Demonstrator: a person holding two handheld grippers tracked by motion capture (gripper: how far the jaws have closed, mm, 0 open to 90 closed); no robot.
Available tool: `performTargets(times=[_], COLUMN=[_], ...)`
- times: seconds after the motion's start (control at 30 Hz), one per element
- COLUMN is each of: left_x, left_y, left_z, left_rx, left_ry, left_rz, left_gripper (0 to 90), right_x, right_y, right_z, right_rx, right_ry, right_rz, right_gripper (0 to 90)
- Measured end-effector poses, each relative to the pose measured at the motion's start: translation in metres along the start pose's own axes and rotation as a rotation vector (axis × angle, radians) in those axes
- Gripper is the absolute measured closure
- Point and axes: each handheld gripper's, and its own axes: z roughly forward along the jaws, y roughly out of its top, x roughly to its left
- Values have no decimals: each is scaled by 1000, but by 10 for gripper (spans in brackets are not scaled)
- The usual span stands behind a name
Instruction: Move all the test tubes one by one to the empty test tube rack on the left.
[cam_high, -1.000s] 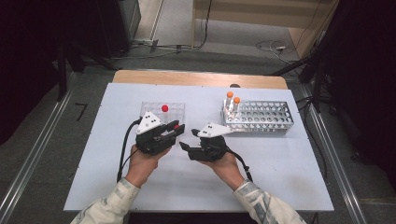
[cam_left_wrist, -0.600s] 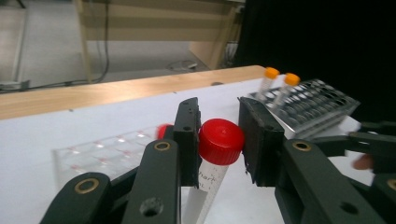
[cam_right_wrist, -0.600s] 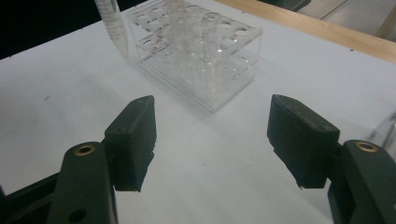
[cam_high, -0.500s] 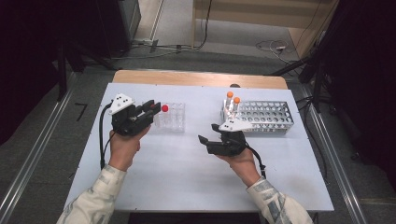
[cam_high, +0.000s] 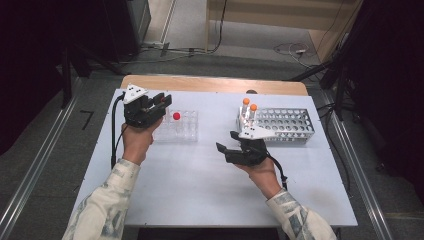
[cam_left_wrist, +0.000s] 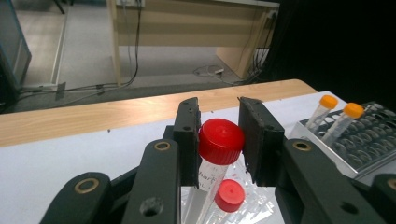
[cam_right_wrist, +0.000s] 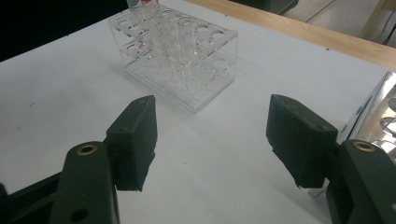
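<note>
Gripping a red-capped tube (cam_left_wrist: 215, 154) at its cap, the left gripper (cam_left_wrist: 219, 140) holds it above the clear rack (cam_high: 180, 127), far left. Right gripper (cam_right_wrist: 210, 140) stands wide, empty, near centre.

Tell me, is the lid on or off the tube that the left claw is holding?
On. The red cap sits on top of the tube, clamped between the left gripper jaws above the clear rack.

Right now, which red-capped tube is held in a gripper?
The upper red-capped tube, clamped in the left gripper; the other red-capped tube sits in the clear rack.
</note>
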Motion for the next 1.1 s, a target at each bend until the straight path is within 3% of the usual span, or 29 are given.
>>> performTargets(times=[0.3, 0.67, 1.1], left_x=[1, 1, 3], left_y=[-17, -43, -41], left_z=[7, 17, 8], left_rx=[2, 37, 9], left_ry=[8, 22, 1], left_rz=[-2, 6, -41], left_gripper=[694, 689, 579], right_x=[0, 0, -2], right_y=[0, 0, -2], right_z=[0, 1, 2], right_rx=[-2, 3, 10], right_ry=[-3, -3, -18], right_rz=[8, 1, 7], right_gripper=[330, 331, 333])
